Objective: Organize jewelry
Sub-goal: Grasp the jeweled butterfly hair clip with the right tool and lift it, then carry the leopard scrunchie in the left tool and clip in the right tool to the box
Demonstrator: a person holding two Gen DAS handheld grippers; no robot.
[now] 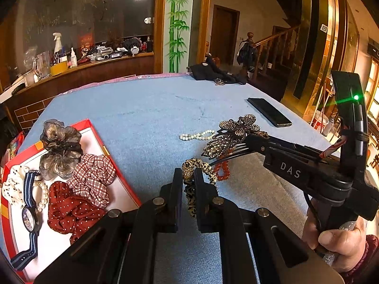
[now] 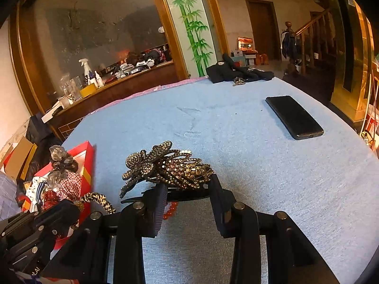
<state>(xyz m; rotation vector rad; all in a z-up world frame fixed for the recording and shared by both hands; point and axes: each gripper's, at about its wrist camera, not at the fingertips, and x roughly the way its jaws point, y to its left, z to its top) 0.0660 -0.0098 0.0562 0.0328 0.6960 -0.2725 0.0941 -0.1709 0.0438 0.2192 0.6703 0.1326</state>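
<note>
The left gripper is clamped shut on a leopard scrunchie, pinched between its fingers above the blue tablecloth. The right gripper holds a rhinestone hair clip across narrowed jaws, raised off the cloth. Only the left view shows a pale bead bracelet beyond the clip, and the red box interior with scrunchies, a watch and pearls. An orange bead bracelet lies partly hidden beneath the clip. A phone lies well apart.
</note>
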